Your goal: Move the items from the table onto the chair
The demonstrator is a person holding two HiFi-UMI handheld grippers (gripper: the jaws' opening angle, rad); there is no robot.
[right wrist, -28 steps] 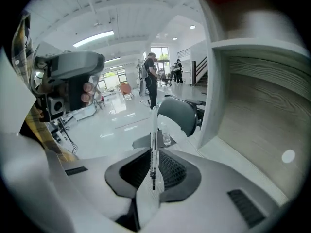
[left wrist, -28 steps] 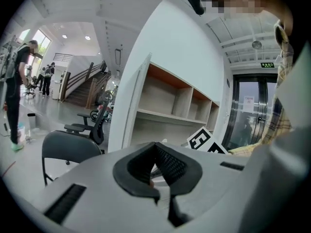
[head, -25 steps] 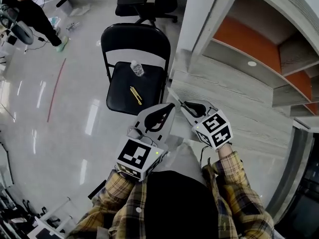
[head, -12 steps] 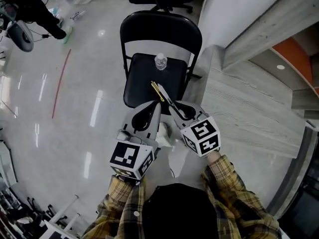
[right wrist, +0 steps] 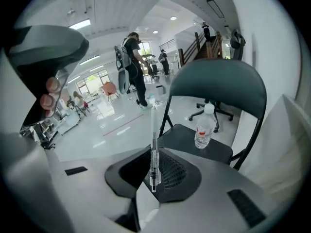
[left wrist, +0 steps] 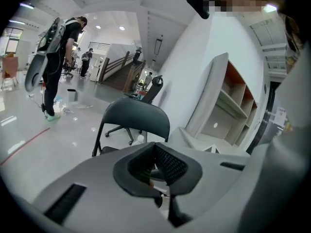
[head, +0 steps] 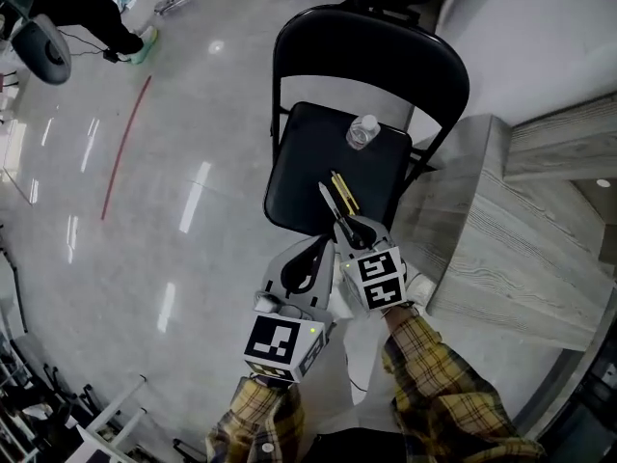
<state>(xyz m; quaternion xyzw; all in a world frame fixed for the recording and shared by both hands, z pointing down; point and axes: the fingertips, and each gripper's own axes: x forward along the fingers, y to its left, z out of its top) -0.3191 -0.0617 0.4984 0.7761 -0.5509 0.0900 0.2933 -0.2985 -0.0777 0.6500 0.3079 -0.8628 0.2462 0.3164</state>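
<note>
Gripped in the person's right hand, the right gripper (right wrist: 154, 173) is clamping a clear pen (right wrist: 154, 144) between its pads, low on the barrel. The rest of the pen is sticking out ahead of the jaws. In the head view the pen's far end is hanging over the front part of the seat of the black folding chair (head: 307, 157), and the gripper itself is sitting at the seat's front edge. Just to its left, the left gripper (left wrist: 154, 177) is pointing the same way. Its jaws are drawn together on a small greenish thing (left wrist: 144, 173), which is showing too little to be named. Plaid sleeves (head: 429, 384) are showing behind both marker cubes.

On the seat, two yellow pencils (head: 344, 191) are lying side by side near the middle, just right of the pen's tip as the head view shows it. Whether the pen is touching the seat or the pencils cannot be told. Farther back on the seat, close under the backrest, a water bottle (head: 362, 131) with a white cap is standing upright, apart from the pencils.

A grey wood-grain table (head: 501, 249) is standing right beside the chair, on its right. A glossy floor with a red line (head: 125, 148) is spreading out to the left. Beyond the folding chair a black office chair (right wrist: 214, 111) is standing on castors. Far across the room a person (right wrist: 133, 64) is standing with gear on the back.
</note>
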